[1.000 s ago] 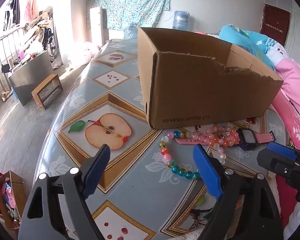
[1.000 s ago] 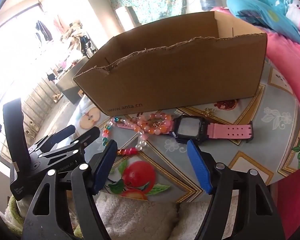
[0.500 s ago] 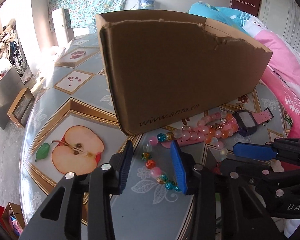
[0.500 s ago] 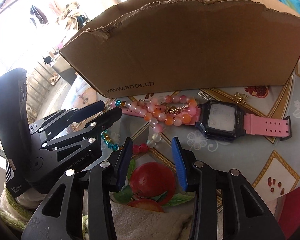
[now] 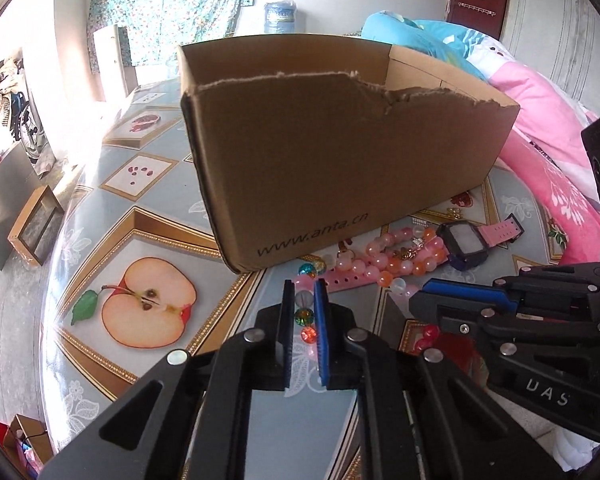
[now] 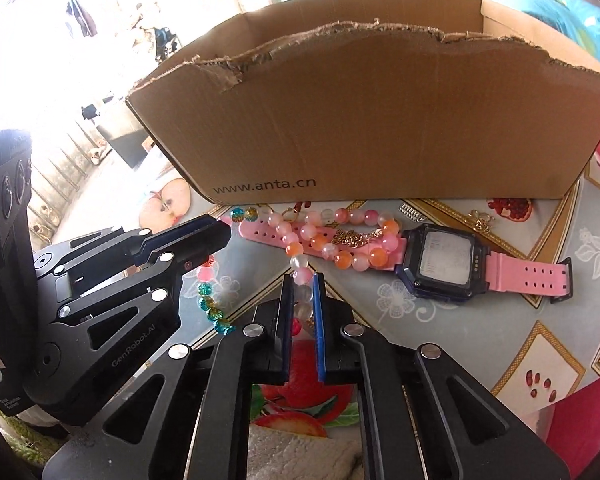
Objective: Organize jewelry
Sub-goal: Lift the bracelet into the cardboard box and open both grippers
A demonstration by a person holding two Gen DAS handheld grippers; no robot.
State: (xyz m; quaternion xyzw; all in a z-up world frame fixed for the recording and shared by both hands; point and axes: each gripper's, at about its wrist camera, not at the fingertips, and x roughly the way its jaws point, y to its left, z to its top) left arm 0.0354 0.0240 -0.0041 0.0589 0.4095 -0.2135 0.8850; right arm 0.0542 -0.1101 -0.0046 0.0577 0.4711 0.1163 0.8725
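Over the fruit-patterned desk (image 5: pixel 148 216), both grippers are tilting steeply downward, side by side, just in front of the torn brown cardboard box (image 5: pixel 340 152) printed with a web address. The left gripper (image 5: pixel 302 300) is pointing at the near corner of the box; its blue-padded jaws have just been closing and are now pinching the multicoloured glass-bead bracelet (image 5: pixel 305 322), with a clear bead, a green one and an orange one lined up in the narrow gap between the pads. The right gripper (image 6: pixel 302 294) is sitting just right of it; its jaws have likewise been closing and are now clamping a strand of pale pink and white beads belonging to the pink-and-orange bead bracelet (image 6: pixel 340 240). That bracelet is lying across the strap of the pink-strapped digital watch with a dark square case (image 6: pixel 444 260), which is resting flat on the desk close to the box's front wall. The right wrist view is showing the watch face, a small gold leaf charm on the beads and the left gripper's body from the side; the left wrist view is showing instead the inside back wall of the box, a halved-apple print on the desk, and pink and blue bedding (image 5: pixel 540 128) beyond the box.
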